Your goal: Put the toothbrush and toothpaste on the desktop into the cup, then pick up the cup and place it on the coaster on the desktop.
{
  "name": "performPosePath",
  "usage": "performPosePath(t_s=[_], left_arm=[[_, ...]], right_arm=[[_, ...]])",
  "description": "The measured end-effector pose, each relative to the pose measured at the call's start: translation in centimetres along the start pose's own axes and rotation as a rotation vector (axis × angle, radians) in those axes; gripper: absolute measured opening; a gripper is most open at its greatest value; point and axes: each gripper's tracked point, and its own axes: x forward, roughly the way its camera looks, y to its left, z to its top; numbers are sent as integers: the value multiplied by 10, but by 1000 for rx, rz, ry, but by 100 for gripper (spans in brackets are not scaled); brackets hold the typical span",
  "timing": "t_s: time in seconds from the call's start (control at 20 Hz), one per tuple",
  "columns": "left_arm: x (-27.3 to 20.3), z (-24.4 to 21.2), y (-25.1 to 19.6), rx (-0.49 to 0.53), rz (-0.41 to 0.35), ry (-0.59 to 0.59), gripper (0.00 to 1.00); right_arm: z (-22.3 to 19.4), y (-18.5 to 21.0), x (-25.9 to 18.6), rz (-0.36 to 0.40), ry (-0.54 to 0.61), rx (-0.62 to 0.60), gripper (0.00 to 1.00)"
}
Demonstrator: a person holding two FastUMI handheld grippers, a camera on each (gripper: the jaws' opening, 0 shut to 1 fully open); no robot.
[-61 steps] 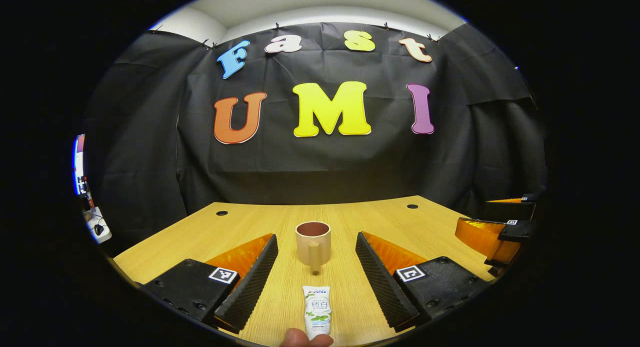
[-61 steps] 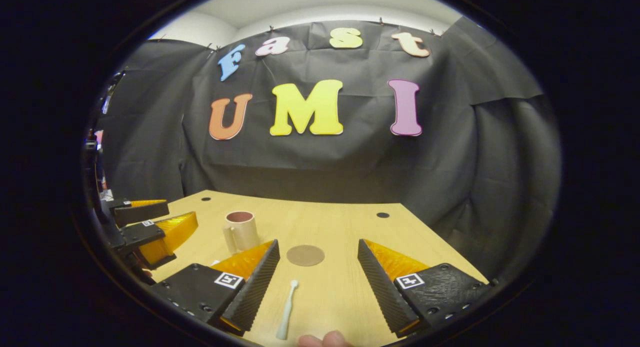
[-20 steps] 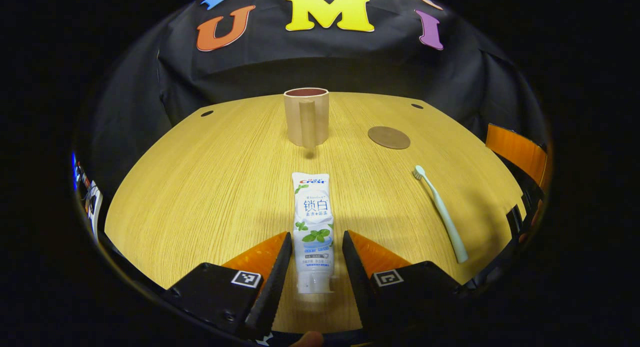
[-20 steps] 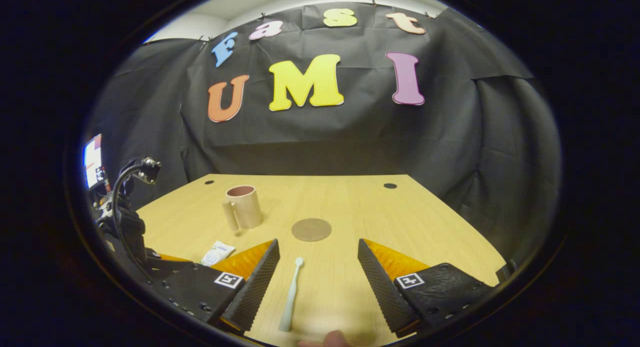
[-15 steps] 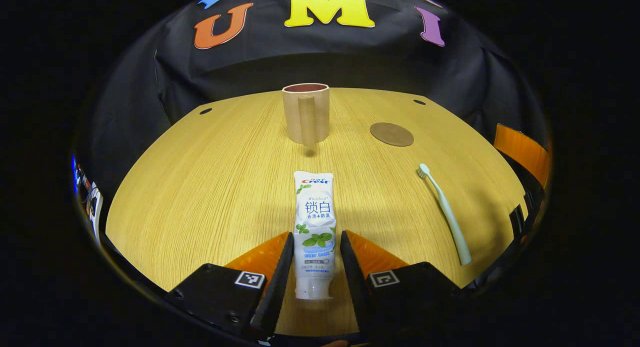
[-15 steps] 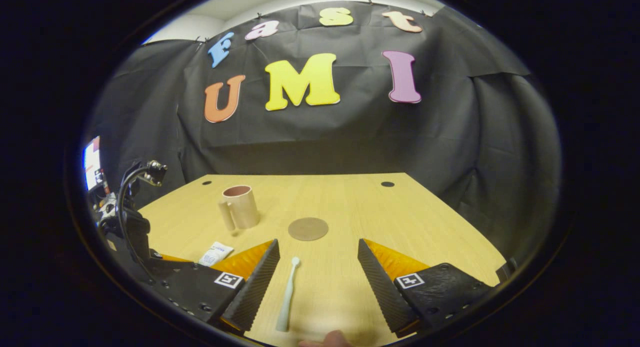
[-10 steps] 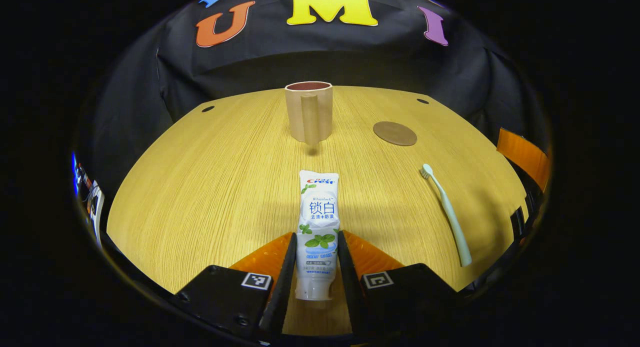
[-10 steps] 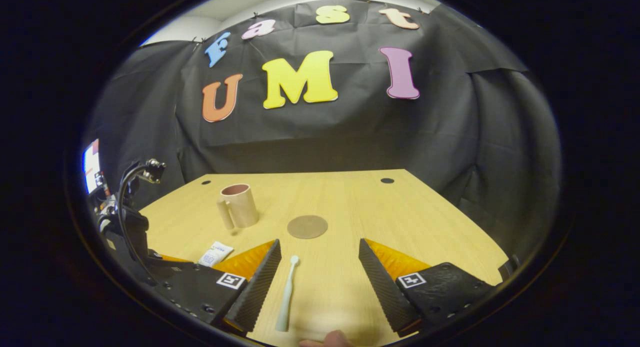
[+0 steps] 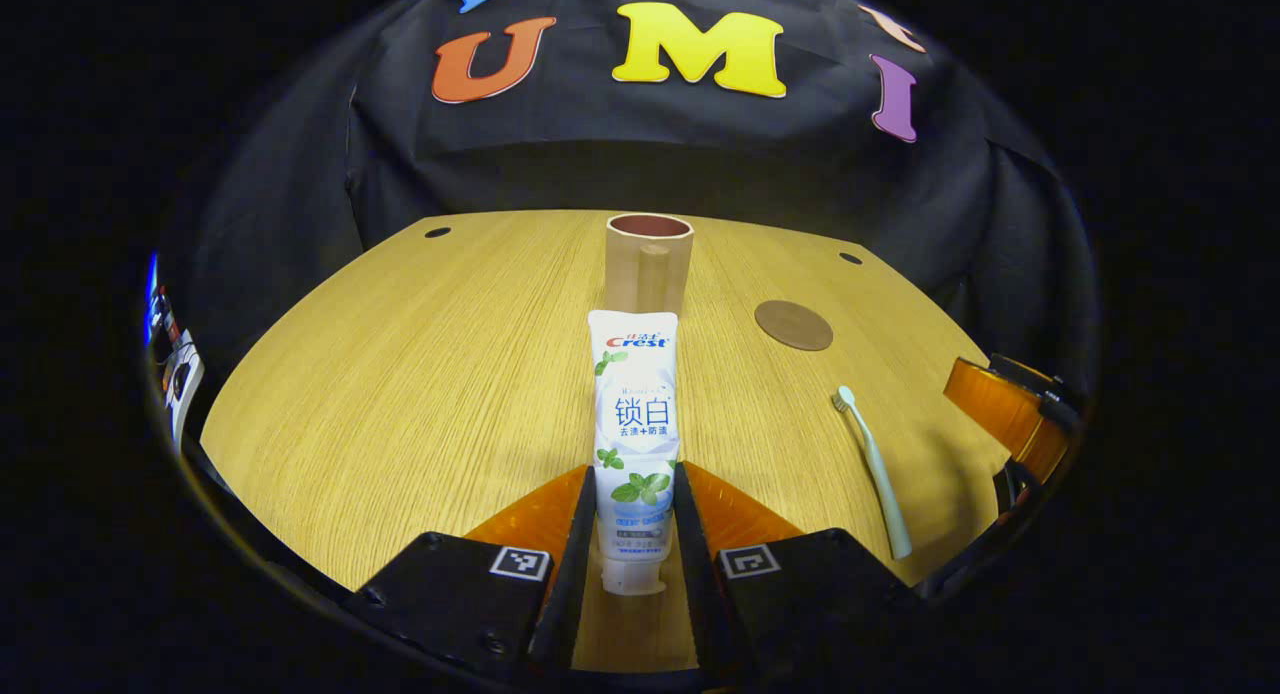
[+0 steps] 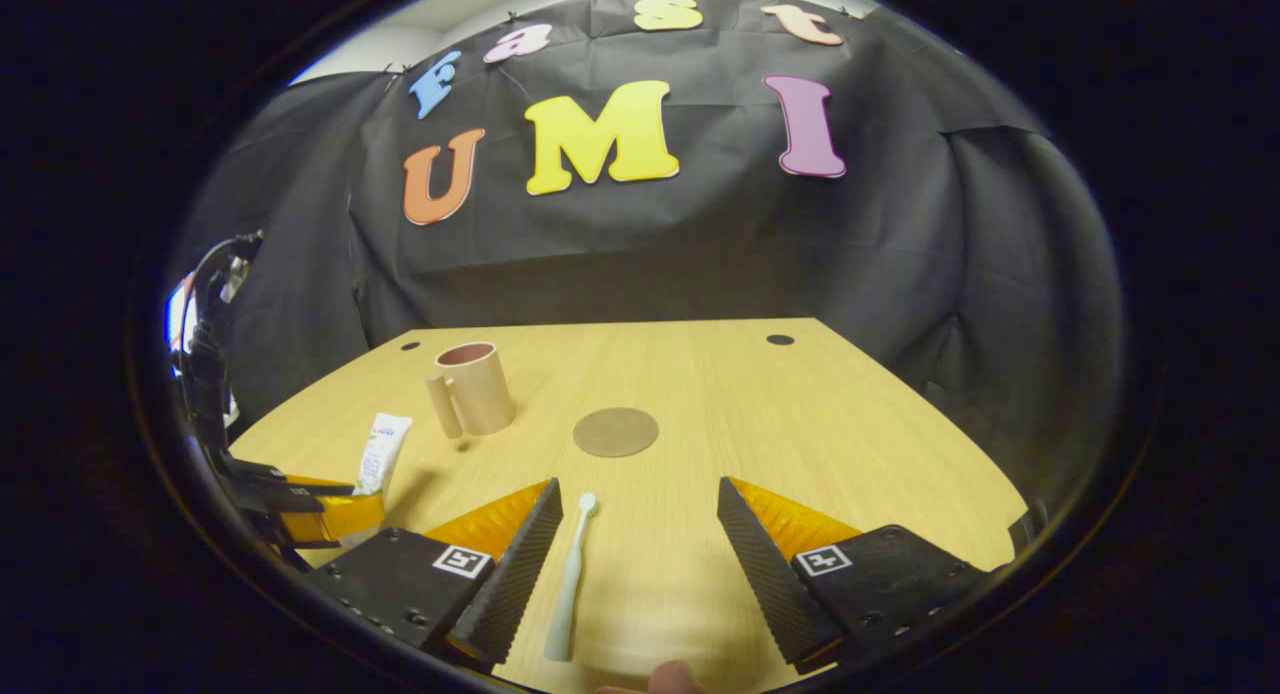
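While the left tongs (image 9: 632,534) clamp the cap end of the white printed toothpaste tube (image 9: 634,424) between both fingers, the tube points toward the tan cylindrical handled cup (image 9: 648,264) standing upright on the light wooden desk (image 9: 420,374). The right tongs (image 10: 635,549) stand wide apart above the desk, holding nothing. The pale slim plastic toothbrush (image 10: 568,579) lies flat between their fingers, nearer the left one. The round brown coaster (image 10: 616,431) lies near the cup, apart from it.

The left gripper (image 9: 630,534) has closed its fingers onto the toothpaste tube (image 9: 634,424) and raised it off the desktop (image 9: 400,374), its crimped end now tilted up toward the cup (image 9: 648,264).
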Motion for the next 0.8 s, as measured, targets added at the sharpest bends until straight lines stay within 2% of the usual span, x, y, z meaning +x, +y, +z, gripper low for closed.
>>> performPosePath(t_s=[0.2,0.4,0.45,0.5,0.55,0.65,0.8], left_arm=[[-11,15,7,-15,6,-57,47],[-29,41,11,-24,11,-172,47],[-34,48,14,-22,17,-199,46],[-37,56,17,-26,23,-219,51],[-38,63,20,-37,25,-238,46],[-42,71,26,-56,27,-259,47],[-48,80,36,-68,37,-284,47]], right_arm=[[-19,10,9,21,60,-11,94],[-35,27,22,40,130,-31,92],[-38,30,26,38,142,-36,95],[-42,33,30,35,156,-42,92],[-46,36,34,31,175,-48,92],[-53,37,43,8,213,-53,94],[-63,42,50,-15,236,-45,91]])
